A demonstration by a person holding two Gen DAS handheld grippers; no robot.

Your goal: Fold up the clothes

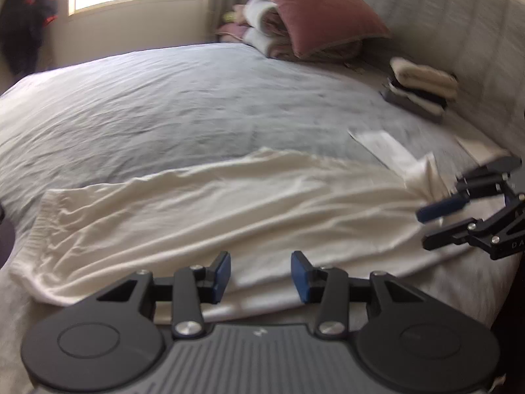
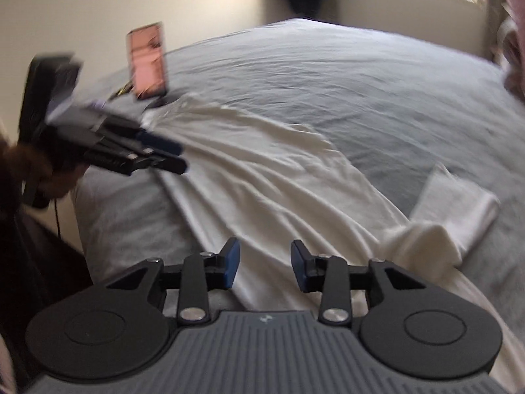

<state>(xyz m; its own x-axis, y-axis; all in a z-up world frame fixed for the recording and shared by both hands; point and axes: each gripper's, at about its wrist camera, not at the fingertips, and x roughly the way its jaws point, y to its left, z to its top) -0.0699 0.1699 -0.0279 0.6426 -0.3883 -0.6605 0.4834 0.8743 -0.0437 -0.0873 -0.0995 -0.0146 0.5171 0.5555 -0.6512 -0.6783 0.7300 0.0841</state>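
Note:
A long cream-white garment (image 1: 229, 210) lies wrinkled across the near side of the grey-blue bed (image 1: 164, 105), with a ribbed hem at its left end. My left gripper (image 1: 261, 275) hovers open over the garment's near edge, with nothing between its blue pads. My right gripper (image 1: 426, 226) is at the garment's bunched right end; its fingers are apart. In the right wrist view the same garment (image 2: 262, 170) runs away from my open right gripper (image 2: 265, 264), which is low over the cloth. The left gripper (image 2: 178, 156), blurred, is at the far left end of it.
A stack of folded clothes (image 1: 423, 88) sits by the grey headboard (image 1: 443, 16). A folded white cloth (image 2: 456, 197) lies beside the garment. A pink pillow (image 1: 321, 10) leans on piled blankets. A phone with a pink screen (image 2: 147, 62) stands at the bed's edge. A person's hand (image 2: 49, 174) holds the left gripper.

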